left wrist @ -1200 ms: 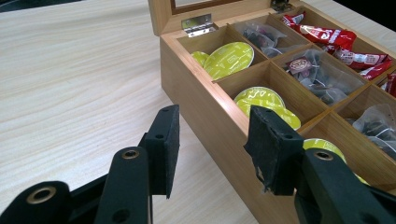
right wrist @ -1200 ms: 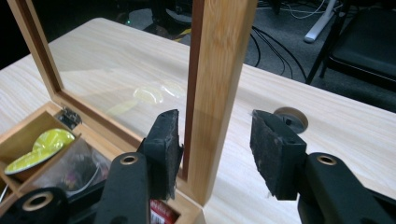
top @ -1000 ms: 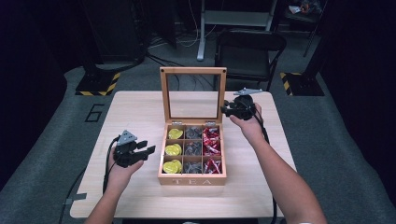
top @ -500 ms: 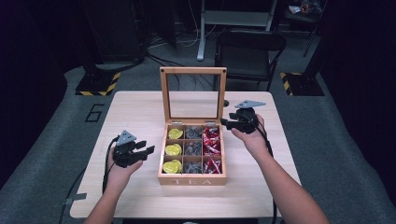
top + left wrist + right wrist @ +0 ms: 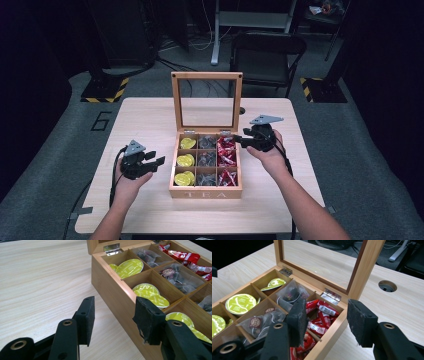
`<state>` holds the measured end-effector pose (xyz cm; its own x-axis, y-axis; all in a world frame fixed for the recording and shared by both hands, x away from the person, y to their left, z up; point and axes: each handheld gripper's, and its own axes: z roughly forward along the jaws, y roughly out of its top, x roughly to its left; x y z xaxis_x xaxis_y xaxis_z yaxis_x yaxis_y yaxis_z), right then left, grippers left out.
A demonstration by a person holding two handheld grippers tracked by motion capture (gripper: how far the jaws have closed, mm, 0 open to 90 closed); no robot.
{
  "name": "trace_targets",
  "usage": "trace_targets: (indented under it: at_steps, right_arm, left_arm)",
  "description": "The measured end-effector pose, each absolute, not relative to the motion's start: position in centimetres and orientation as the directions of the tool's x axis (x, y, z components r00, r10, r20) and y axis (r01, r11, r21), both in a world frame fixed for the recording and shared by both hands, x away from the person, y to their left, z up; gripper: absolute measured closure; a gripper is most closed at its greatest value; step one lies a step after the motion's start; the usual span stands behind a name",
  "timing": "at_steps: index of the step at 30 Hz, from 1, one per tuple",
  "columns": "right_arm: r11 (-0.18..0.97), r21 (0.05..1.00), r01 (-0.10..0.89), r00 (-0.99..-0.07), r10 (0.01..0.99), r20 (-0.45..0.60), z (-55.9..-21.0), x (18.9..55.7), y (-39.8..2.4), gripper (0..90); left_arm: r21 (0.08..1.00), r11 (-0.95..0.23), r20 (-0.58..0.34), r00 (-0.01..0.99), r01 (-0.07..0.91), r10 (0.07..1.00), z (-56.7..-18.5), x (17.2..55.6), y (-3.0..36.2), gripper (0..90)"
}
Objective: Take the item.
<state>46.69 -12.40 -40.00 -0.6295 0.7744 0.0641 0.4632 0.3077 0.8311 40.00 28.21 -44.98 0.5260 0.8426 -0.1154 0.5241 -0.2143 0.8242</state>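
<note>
The high view is showing the raised glass lid [image 5: 207, 100]; the left gripper view is showing just its hinge. The tea box [image 5: 206, 189] is sitting mid-table. The left gripper [image 5: 150, 163], at its nine o'clock, has been spreading, grasping nothing. The right gripper [image 5: 240, 140], at two o'clock, is hanging released over the red packets [image 5: 322, 315].

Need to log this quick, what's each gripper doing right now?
Left gripper: open, holding nothing, beside the tea box.
Right gripper: open, holding nothing.

Upright lid [image 5: 206, 101] blocks box [image 5: 205, 192] rear (front, sides, top free).
</note>
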Motion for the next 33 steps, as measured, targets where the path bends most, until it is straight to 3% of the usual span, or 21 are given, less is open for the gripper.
trace_targets:
  at_steps: [21,33]
  right_arm:
    - [0.356,0.838,0.414,-0.662,0.750,0.008,-40.6,42.3,-12.8,51.4]
    - [0.381,0.813,0.440,-0.696,0.717,0.040,-42.3,39.9,-12.3,55.4]
  left_arm:
    - [0.822,-0.207,-0.119,0.514,0.530,0.849,-45.2,40.1,28.3,49.7]
    - [0.822,-0.210,-0.116,0.516,0.530,0.849,-45.2,40.1,28.3,49.8]
